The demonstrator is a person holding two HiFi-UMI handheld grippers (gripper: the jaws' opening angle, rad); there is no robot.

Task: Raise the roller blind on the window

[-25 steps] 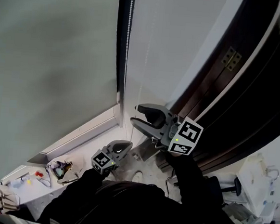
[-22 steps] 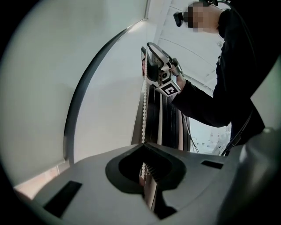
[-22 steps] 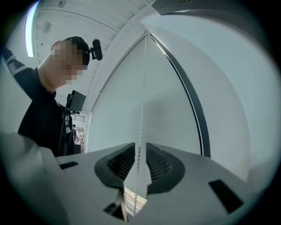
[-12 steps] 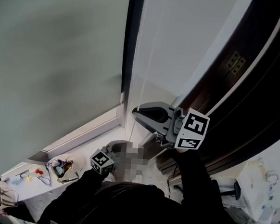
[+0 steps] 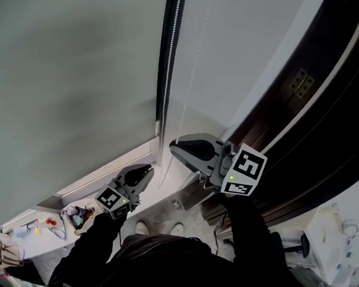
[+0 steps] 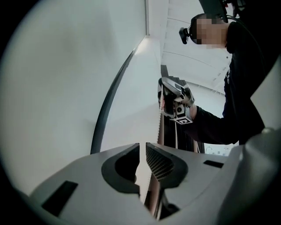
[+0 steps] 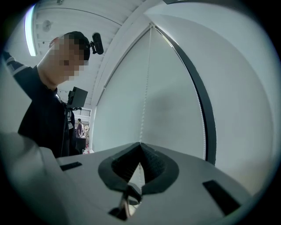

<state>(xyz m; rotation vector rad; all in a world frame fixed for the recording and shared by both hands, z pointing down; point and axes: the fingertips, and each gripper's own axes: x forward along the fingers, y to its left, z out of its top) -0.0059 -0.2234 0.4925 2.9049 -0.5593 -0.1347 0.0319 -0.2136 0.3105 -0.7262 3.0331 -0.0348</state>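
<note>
Beside the window, the roller blind (image 5: 67,81) hung all the way down to the sill (image 5: 99,178), so the job looked barely begun. The bead chain (image 5: 167,77) ran down in two strands next to the dark edge of the frame. The right gripper (image 5: 173,147) had its jaws pressed together on the thinner-looking strand, pinching it just above the sill. The left gripper (image 5: 146,169) sat lower and nearer the sill, and its jaws had just been opening. They stood a little apart, and nothing showed in the thin gap between them (the chain ran just beside one jaw, not inside it).

To do this step well, the right gripper should probably not let go until the left one has a good bite. The left one would need to take the same strand, with the beads right in the middle of its pads. Then the pull should go straight down along the wall, not sideways, or the chain might slip or jam.
</note>
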